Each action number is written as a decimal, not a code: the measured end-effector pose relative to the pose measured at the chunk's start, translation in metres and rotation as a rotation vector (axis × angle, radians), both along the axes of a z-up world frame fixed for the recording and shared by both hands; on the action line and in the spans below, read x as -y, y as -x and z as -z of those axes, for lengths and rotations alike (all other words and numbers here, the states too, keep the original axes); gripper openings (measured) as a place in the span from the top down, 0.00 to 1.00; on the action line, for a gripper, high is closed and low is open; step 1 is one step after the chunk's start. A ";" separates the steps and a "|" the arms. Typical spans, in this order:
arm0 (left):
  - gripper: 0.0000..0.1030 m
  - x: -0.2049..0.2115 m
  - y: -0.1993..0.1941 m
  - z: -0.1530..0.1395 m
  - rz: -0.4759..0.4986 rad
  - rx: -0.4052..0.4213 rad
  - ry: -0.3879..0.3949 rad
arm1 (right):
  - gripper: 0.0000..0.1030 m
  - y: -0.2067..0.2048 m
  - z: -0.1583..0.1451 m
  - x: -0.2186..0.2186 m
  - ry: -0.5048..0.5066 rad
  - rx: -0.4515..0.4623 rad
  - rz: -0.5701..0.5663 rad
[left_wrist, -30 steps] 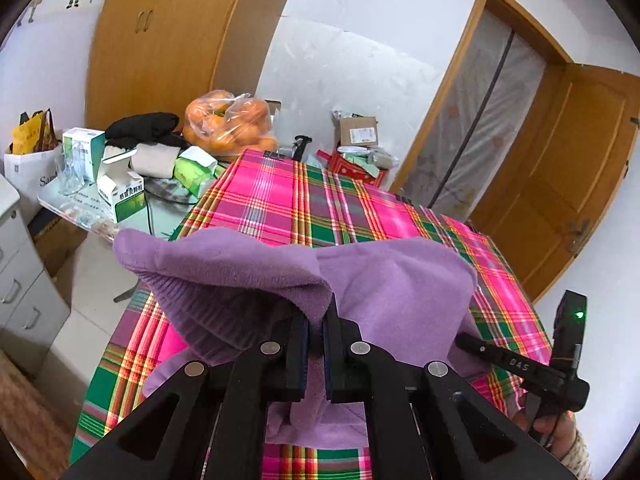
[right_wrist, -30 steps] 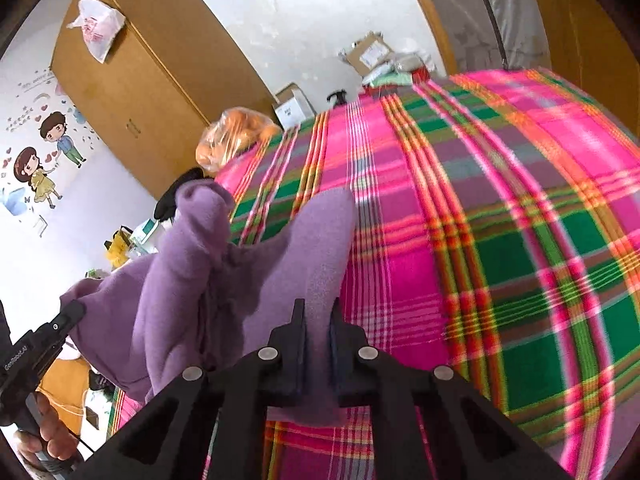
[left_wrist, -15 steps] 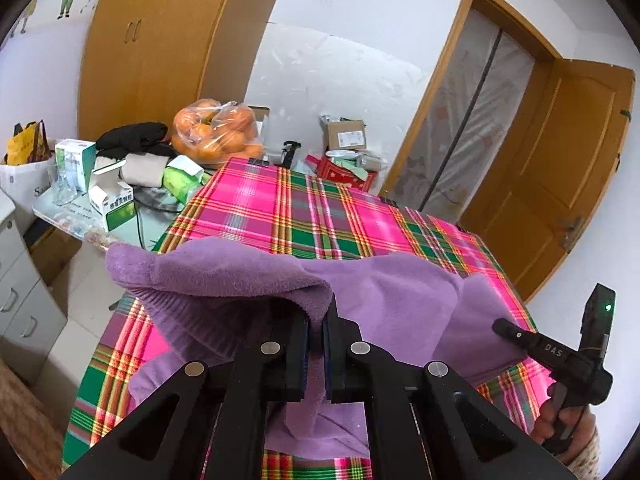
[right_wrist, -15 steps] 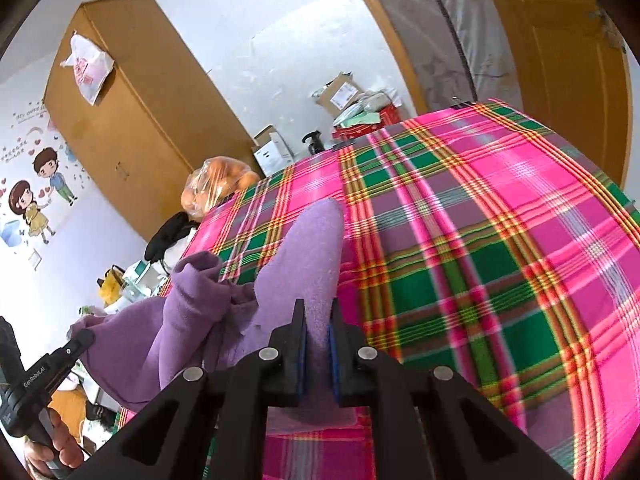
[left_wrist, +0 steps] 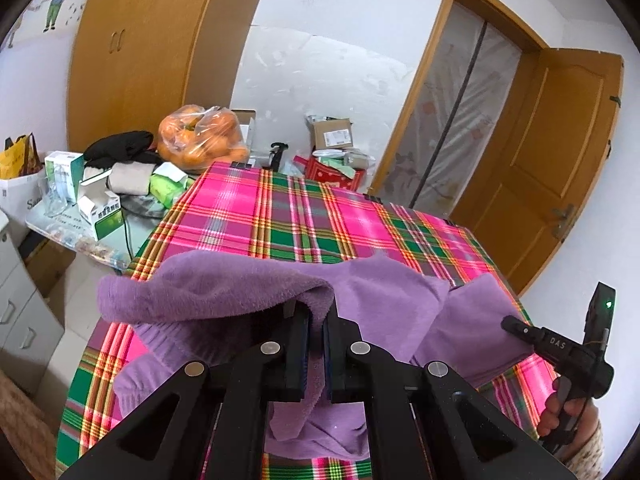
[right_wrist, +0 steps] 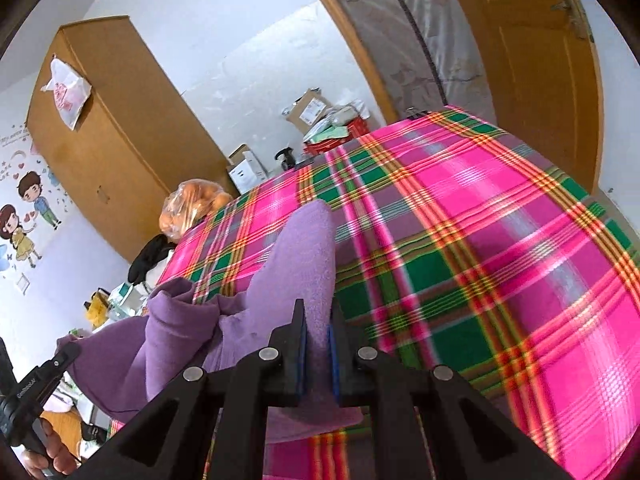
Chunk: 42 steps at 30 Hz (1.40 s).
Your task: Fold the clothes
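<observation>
Left gripper (left_wrist: 316,316): jaws together, clamped on a fold of the purple sweater (left_wrist: 384,304); cloth drapes over the fingertips and hangs down between the arms. Right gripper (right_wrist: 318,328): jaws together, clamped on another edge of the sweater (right_wrist: 296,264), with a strip of cloth running up from the jaws toward 12 o'clock. The sweater is held up between the two grippers, its bulk bunched at the near edge of the plaid table (left_wrist: 280,220); the lower part rests on the cloth. In the left wrist view the right gripper (left_wrist: 560,352) shows at 4 o'clock, in a hand (left_wrist: 568,416). In the right wrist view the left gripper (right_wrist: 36,380) shows at 8 o'clock. A bag of oranges (left_wrist: 200,136) sits beyond the table's far corner at 11 o'clock, in front of the wardrobe (left_wrist: 132,52).
</observation>
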State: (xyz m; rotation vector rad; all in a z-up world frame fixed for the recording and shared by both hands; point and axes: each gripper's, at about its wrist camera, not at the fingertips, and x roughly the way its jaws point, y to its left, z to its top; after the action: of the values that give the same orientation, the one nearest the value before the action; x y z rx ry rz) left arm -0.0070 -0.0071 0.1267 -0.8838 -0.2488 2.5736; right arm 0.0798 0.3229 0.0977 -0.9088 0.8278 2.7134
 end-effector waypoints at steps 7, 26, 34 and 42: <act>0.95 -0.001 0.001 -0.006 0.000 -0.014 -0.010 | 0.91 -0.015 0.000 -0.022 -0.050 0.021 0.074; 0.95 0.016 0.009 -0.018 -0.031 -0.012 -0.072 | 0.69 -0.024 0.001 0.003 -0.342 0.122 0.114; 0.95 0.030 0.015 -0.024 -0.058 -0.016 -0.111 | 0.69 -0.015 0.004 0.073 -0.270 0.048 -0.322; 0.95 0.045 0.026 -0.031 -0.099 -0.010 -0.147 | 0.63 -0.009 0.027 0.138 -0.293 0.074 -0.600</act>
State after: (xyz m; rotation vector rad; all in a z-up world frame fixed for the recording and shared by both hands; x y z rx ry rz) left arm -0.0329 -0.0523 0.1580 -0.8235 -0.4834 2.6098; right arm 0.0884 0.1854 0.0710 -1.3442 0.1336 3.1374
